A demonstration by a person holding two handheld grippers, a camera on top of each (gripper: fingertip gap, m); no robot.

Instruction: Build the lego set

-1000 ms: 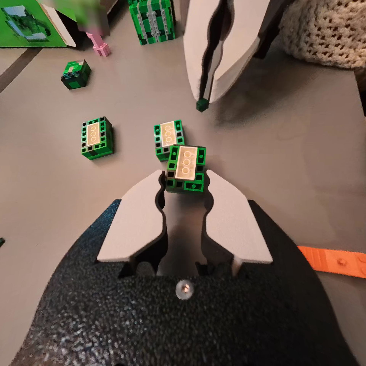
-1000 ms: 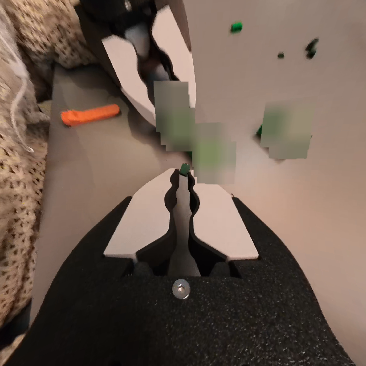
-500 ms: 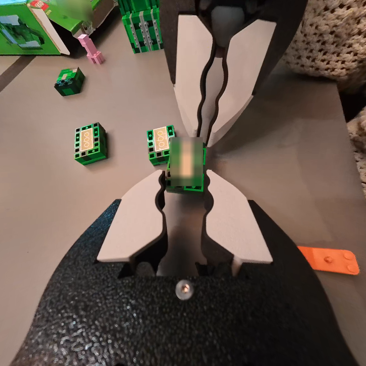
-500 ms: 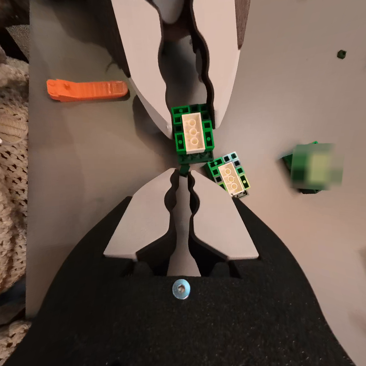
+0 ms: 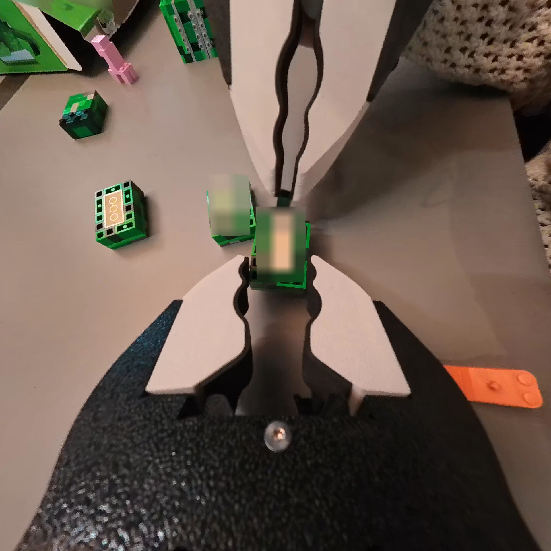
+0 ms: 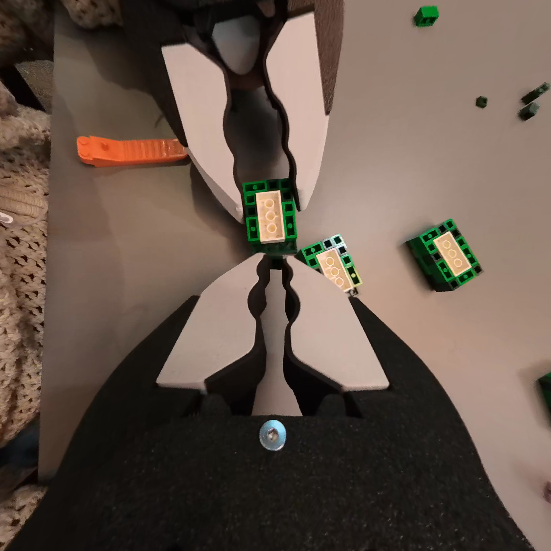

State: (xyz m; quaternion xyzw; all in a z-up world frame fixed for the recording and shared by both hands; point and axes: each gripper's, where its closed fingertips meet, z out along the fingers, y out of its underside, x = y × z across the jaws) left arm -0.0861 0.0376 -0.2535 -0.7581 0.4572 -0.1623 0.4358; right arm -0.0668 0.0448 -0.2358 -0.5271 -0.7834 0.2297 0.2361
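Note:
My left gripper (image 5: 278,265) is shut on a green block with a tan studded top (image 5: 277,283), holding it by its sides just above the grey table (image 5: 402,268). The block shows clearly in the right wrist view (image 6: 269,217), between the left gripper's fingers (image 6: 307,167). My right gripper (image 6: 275,262) is shut on a small dark green piece (image 6: 275,263). It comes in opposite the left gripper (image 5: 284,193), and the piece (image 5: 283,202) sits against the far end of the held block.
Two similar green blocks lie on the table (image 6: 332,267) (image 6: 444,256), one right beside the held block. An orange brick separator (image 6: 128,150), a green cube (image 5: 85,119), a pink figure (image 5: 114,59), a tall green build (image 5: 189,28), loose small pieces (image 6: 426,16) and knitted fabric (image 6: 21,268) surround them. The tips of both grippers are at nearly the same place.
My right gripper has brought the small dark green piece down from above the table to the end of the block held by my left gripper. The left gripper has kept its hold.

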